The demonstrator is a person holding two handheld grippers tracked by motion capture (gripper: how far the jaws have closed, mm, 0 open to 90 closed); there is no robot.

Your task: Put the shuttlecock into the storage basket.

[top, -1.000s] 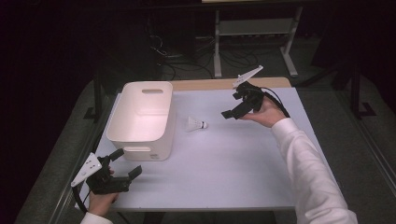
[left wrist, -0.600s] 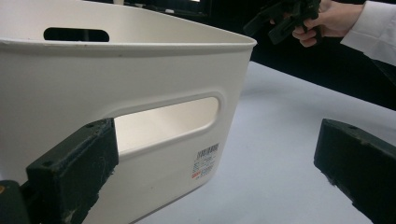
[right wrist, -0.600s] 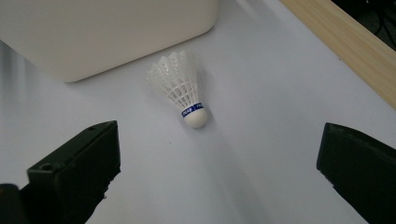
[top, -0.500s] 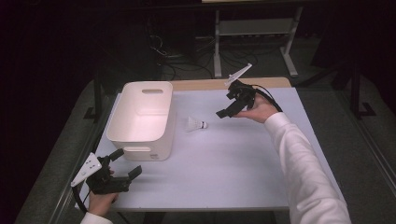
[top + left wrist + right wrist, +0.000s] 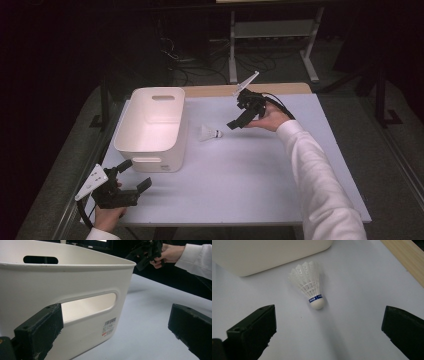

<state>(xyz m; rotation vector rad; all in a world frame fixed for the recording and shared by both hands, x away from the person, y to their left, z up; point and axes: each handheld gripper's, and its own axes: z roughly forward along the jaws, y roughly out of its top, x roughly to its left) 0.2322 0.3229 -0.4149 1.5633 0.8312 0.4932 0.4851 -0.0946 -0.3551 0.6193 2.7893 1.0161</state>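
Note:
A white feather shuttlecock (image 5: pixel 209 133) with a blue band lies on its side on the table, just right of the white plastic bin (image 5: pixel 150 128). In the right gripper view the shuttlecock (image 5: pixel 310 288) lies ahead of the wide-apart jaws, cork end nearest. My right gripper (image 5: pixel 238 120) hovers open a little to the right of the shuttlecock, apart from it. My left gripper (image 5: pixel 134 176) rests open at the table's front left corner, facing the bin's handle slot (image 5: pixel 87 306). The bin (image 5: pixel 62 285) looks empty inside.
The table top (image 5: pixel 240 175) is pale and bare in front of the bin. A wooden strip (image 5: pixel 280 89) runs along the far edge. Beyond it stand a metal rack (image 5: pixel 272 35) and floor cables. The other hand and its gripper (image 5: pixel 147 252) appear past the bin rim.
My right gripper has moved left and down toward the shuttlecock. The left gripper has stayed where it was.

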